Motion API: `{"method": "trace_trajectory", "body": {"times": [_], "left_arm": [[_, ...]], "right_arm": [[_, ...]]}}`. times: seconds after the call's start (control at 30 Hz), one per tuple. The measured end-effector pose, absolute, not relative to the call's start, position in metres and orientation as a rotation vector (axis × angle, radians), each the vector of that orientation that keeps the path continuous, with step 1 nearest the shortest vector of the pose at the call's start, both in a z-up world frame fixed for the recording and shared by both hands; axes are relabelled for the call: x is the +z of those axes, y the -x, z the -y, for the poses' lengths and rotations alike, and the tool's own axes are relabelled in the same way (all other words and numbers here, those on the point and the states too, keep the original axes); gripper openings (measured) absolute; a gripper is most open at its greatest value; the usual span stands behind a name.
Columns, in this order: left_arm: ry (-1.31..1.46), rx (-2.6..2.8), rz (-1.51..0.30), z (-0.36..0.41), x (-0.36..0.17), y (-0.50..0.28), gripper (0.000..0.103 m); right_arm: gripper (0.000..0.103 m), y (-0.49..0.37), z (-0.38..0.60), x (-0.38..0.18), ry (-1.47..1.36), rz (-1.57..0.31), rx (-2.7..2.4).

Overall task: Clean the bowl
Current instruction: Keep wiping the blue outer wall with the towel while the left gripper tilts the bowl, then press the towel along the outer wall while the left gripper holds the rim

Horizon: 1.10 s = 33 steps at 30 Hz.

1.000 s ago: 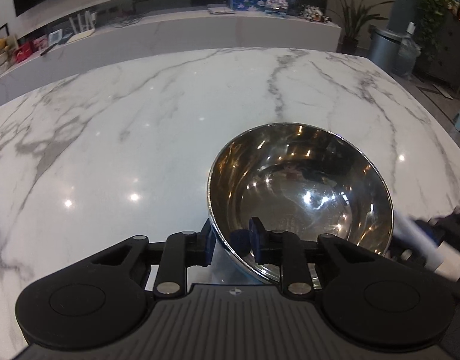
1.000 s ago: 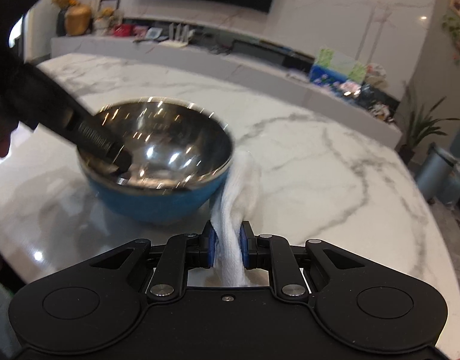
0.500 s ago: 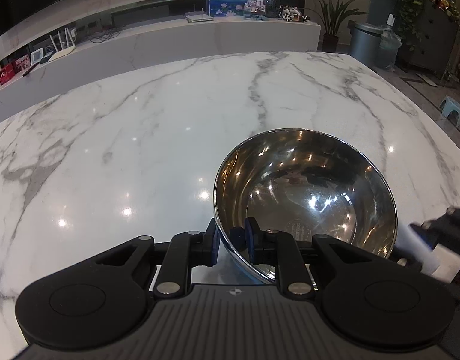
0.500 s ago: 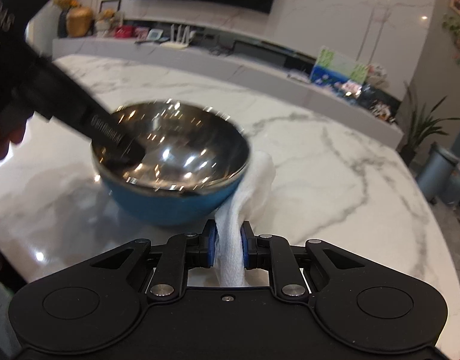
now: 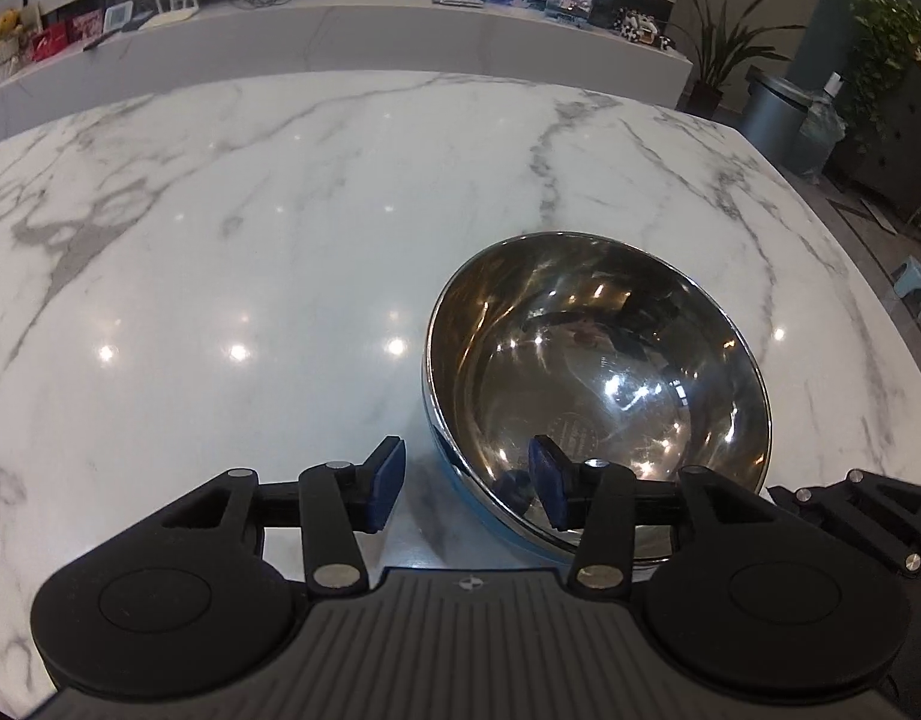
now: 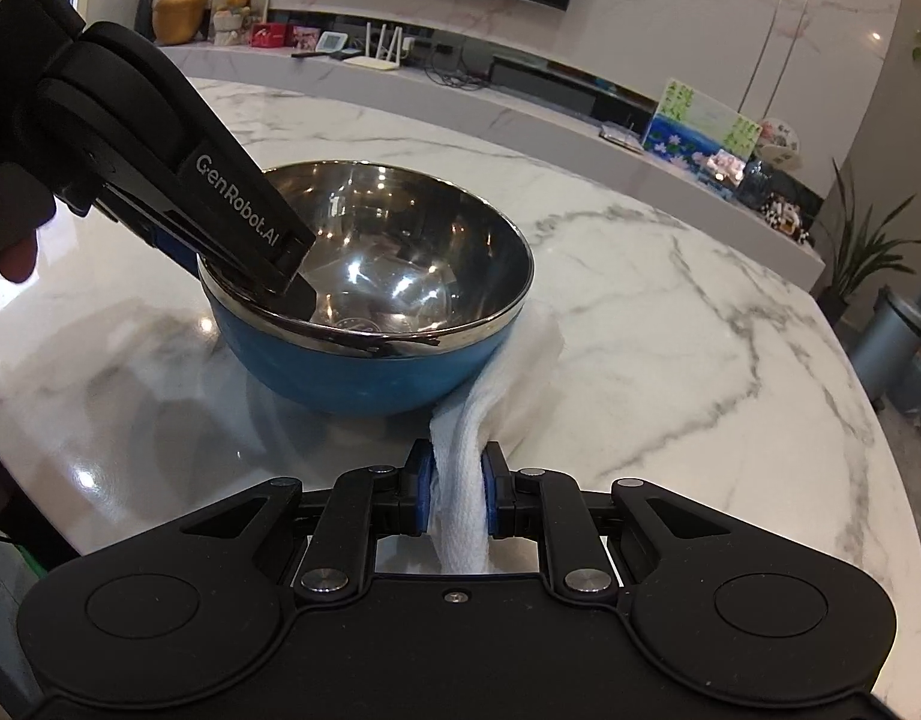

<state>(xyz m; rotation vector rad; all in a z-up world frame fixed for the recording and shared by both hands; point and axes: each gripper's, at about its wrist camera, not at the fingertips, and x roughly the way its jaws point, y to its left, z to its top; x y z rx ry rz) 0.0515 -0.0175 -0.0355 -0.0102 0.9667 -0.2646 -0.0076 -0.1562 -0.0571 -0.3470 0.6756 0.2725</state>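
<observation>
A steel bowl (image 5: 598,372) with a blue outside (image 6: 352,378) sits upright on the white marble table (image 5: 280,210). My left gripper (image 5: 466,483) is open and straddles the bowl's near rim, with one pad inside the bowl and the other outside it. In the right wrist view the left gripper (image 6: 268,264) reaches over the bowl's left rim. My right gripper (image 6: 455,474) is shut on a folded white cloth (image 6: 508,378). The cloth's far end lies against the bowl's outer right side, low by the table.
A long marble counter (image 5: 400,18) with pictures, a router and small items runs behind the table. A grey bin (image 5: 778,114), potted plants and a small blue stool (image 5: 916,288) stand off the table's right edge. A hand (image 6: 10,258) holds the left gripper.
My left gripper was shut on the bowl's rim and has now opened, letting it go. The right gripper kept its hold on the cloth beside the bowl.
</observation>
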Motion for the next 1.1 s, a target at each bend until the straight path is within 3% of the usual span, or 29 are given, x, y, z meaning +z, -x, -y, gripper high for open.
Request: {"method": "trace_trajectory", "body": {"times": [0.1,0.4,0.83,0.97,1.03,1.1], "left_arm": [[-0.036,-0.282,-0.957,0.021,-0.035,-0.052,0.025],[-0.133,-0.341,-0.974,0.021,-0.029,-0.064,0.015],[-0.132,-0.337,-0.968,0.023,-0.031,-0.062,0.015],[-0.094,-0.327,-0.975,0.020,-0.032,-0.062,0.016],[-0.060,-0.319,-0.986,0.017,-0.033,-0.061,0.021],[-0.015,-0.311,-1.008,0.014,-0.035,-0.060,0.034]], "right_arm": [[0.015,0.008,0.162,-0.054,0.339,-0.657,0.248],[0.015,0.011,0.183,-0.033,0.248,-0.546,0.195],[0.015,0.017,0.178,-0.036,0.270,-0.585,0.246],[0.015,0.020,0.169,-0.039,0.279,-0.610,0.263],[0.015,0.023,0.164,-0.041,0.294,-0.629,0.277],[0.015,0.022,0.160,-0.043,0.296,-0.640,0.287]]}}
